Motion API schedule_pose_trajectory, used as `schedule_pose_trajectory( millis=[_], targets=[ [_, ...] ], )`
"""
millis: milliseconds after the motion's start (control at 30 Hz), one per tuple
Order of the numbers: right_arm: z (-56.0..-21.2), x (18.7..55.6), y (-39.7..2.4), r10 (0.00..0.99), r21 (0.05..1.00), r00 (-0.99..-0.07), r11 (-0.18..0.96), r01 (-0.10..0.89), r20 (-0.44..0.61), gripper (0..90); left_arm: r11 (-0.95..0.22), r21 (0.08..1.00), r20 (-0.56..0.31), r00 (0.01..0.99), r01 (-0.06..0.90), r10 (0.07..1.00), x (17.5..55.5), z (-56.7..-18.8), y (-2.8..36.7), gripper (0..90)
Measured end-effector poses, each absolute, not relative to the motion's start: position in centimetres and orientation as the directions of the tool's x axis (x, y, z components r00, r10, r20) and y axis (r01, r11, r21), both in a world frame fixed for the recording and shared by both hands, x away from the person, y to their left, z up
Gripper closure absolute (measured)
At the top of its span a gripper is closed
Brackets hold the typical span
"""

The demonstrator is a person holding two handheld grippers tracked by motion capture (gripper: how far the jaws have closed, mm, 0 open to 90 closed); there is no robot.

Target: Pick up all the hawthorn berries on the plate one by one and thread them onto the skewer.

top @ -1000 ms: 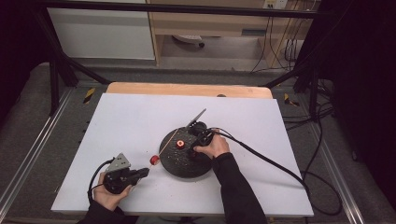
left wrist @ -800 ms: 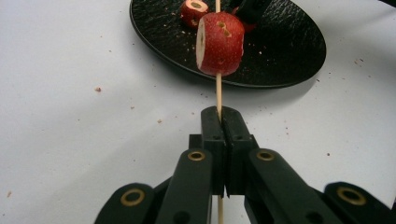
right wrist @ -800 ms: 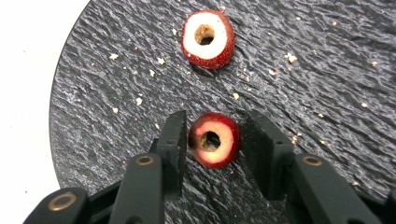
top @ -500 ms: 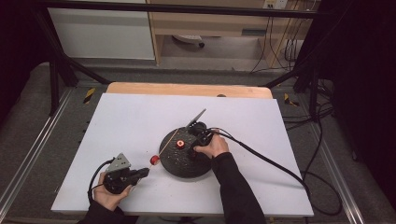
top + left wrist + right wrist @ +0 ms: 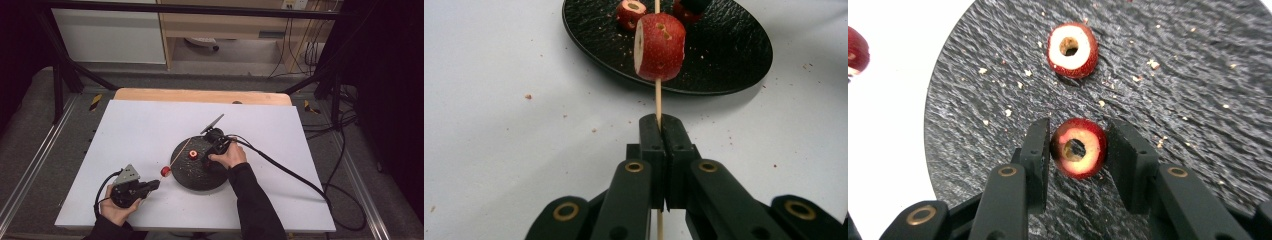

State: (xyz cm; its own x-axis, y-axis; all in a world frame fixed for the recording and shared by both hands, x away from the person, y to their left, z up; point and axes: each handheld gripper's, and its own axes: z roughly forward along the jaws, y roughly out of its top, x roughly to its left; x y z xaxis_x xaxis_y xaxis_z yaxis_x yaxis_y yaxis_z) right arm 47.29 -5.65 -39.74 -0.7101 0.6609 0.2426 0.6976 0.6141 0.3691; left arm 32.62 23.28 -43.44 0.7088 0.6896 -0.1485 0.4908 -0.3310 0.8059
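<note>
The left gripper (image 5: 659,125) has its jaws clamped on a wooden skewer (image 5: 657,95) carrying one red fruit ring (image 5: 660,46). The right gripper (image 5: 1078,150) has just closed its jaws around another cored ring (image 5: 1079,148) on the black plate (image 5: 1198,125); a third ring (image 5: 1072,49) lies beyond.

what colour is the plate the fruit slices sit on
Black with a rough, leathery texture; the plate shows best in the right gripper view.

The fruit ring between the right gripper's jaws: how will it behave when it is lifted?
The fruit ring is cored, with thin pale walls, so it is probably light and may crush under a hard squeeze. Its skin looks smooth and rounded, so it may slip between the right gripper's flat pads, or roll if dropped.
</note>
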Motion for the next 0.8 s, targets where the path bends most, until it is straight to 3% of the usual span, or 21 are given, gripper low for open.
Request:
schedule_pose_trajectory(
  millis=[567, 800],
  targets=[
    [-37.5, 45.8, -7.2, 0.666, 0.477, -0.692, 0.53, 0.701, 0.277, 63.3, -0.328, 0.811, -0.145, 0.709, 0.485, 0.69, 32.5, -43.4, 23.1, 89.0],
    [-37.8, 44.5, -8.5, 0.675, 0.574, -0.66, 0.411, 0.708, 0.331, 63.3, -0.329, 0.812, -0.142, 0.71, 0.482, 0.689, 32.4, -43.4, 22.9, 89.0]
  ],
)
